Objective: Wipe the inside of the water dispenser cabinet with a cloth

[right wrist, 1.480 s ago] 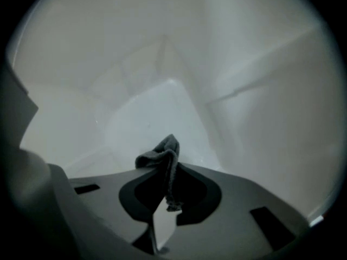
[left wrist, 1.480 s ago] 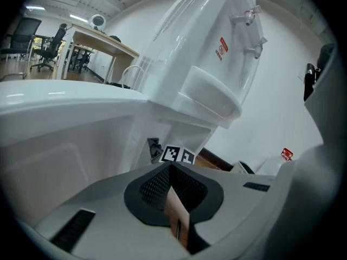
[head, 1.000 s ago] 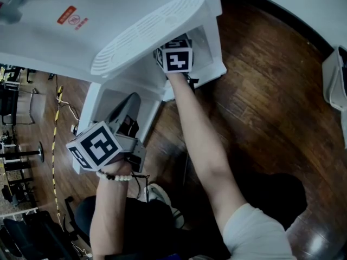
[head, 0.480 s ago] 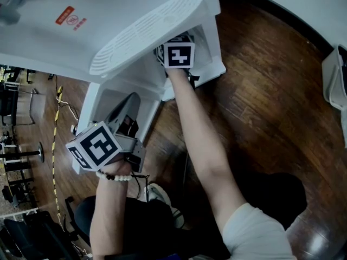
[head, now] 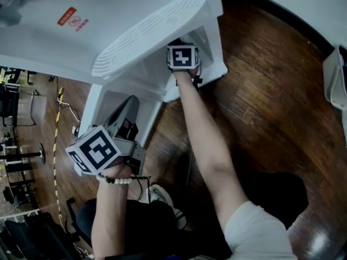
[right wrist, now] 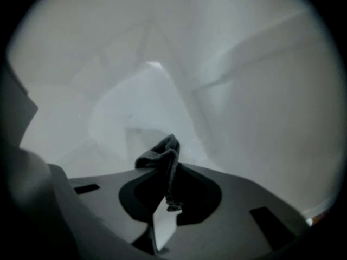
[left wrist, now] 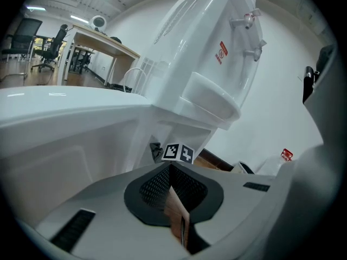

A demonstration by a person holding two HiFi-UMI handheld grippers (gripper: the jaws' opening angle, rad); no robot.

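While right tongs (right wrist: 169, 179) pinch cloth (right wrist: 161, 151) inside cabinet (right wrist: 122, 110), left tongs (left wrist: 171, 173) closed

My right claw (right wrist: 162, 199) is boxed in by the cabinet (right wrist: 260, 102): walls at 9 and 3 o'clock, with some room toward the back panel at 12. The drip tray (head: 146, 34) overhangs the opening. For my left claw (left wrist: 174, 199), a white panel (left wrist: 54, 123) crowds 9 o'clock, and 3 is open.

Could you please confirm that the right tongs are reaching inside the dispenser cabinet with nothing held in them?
Not quite: the right tongs are inside the cabinet, but they are shut on a dark cloth, as the right gripper view shows.
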